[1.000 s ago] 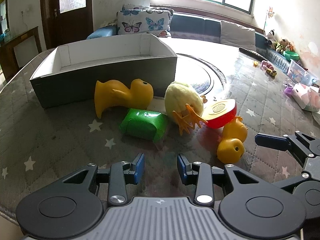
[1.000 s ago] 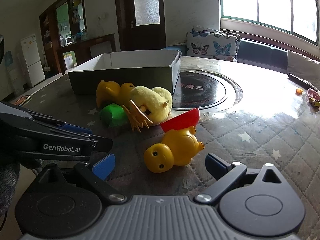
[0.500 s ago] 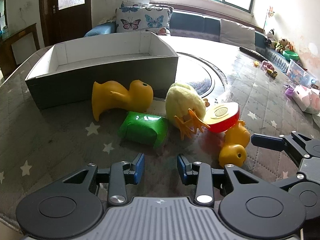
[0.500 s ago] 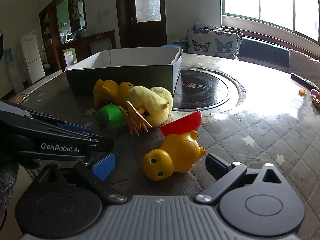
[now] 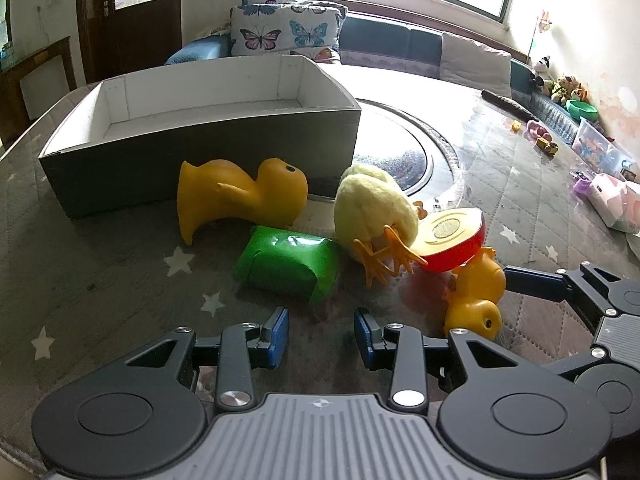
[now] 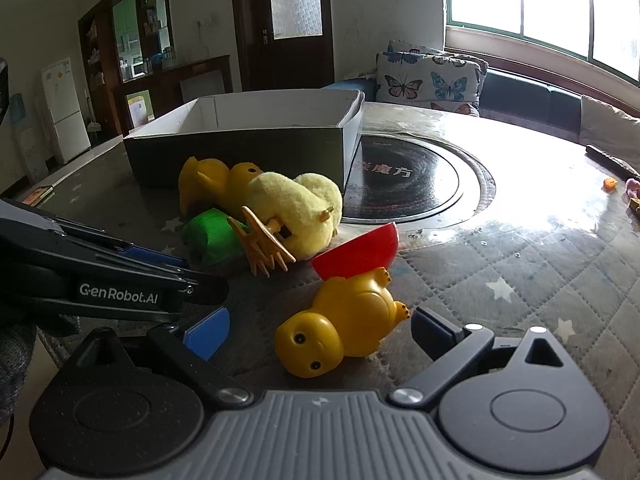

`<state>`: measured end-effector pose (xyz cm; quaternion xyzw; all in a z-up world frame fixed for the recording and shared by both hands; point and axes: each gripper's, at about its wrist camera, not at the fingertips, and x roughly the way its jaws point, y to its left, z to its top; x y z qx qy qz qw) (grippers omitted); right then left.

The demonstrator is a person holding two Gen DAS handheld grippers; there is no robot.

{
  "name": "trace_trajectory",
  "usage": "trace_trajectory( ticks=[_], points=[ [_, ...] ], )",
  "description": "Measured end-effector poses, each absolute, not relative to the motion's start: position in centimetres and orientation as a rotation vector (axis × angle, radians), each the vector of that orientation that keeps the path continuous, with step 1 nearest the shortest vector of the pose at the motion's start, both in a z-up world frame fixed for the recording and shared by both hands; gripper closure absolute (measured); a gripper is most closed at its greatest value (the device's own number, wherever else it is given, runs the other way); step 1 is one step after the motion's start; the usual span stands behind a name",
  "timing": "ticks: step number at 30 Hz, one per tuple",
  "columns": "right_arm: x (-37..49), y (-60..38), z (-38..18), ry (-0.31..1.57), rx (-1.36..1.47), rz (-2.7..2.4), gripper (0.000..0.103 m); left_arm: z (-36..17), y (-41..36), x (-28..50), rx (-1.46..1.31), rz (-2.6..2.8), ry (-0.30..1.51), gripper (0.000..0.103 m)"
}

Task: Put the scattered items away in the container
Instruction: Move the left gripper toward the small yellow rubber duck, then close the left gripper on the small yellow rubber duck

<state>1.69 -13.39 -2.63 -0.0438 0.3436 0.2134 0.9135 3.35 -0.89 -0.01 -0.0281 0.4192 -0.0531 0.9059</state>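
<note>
A grey box with a white inside stands empty at the back of the table. In front of it lie a large yellow duck, a green packet, a plush chick with orange feet, a red apple half and a small yellow duck. My left gripper hovers open just short of the green packet. My right gripper stands open with the small duck between its blue pads, neither pad pressing on it. The same box sits behind the toys in the right wrist view.
A round dark glass inset lies right of the box. Small toys and plastic tubs crowd the table's far right edge. A sofa with butterfly cushions runs behind the table. My left gripper's arm crosses the right wrist view at left.
Both grippers have edged slightly nearer the toys. The toys and box have not moved, and both sets of jaws stay as wide as before.
</note>
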Motion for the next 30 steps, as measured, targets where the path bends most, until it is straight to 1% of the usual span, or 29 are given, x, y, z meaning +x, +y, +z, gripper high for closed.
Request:
trace_trajectory(
  ticks=[25,28,30],
  points=[
    [3.0,-14.2,-3.2,0.740,-0.093,0.463,0.004,0.2,-2.3,4.5,-0.054,-0.204,0.900,0.065],
    [2.8,-14.4,-3.1,0.735,-0.094,0.470,0.006,0.6,-2.6,4.7,-0.067,-0.241,0.902,0.064],
    [2.6,-14.7,-3.1,0.735,-0.091,0.475,0.009,0.8,-2.8,4.8,-0.081,-0.267,0.907,0.064]
  ],
)
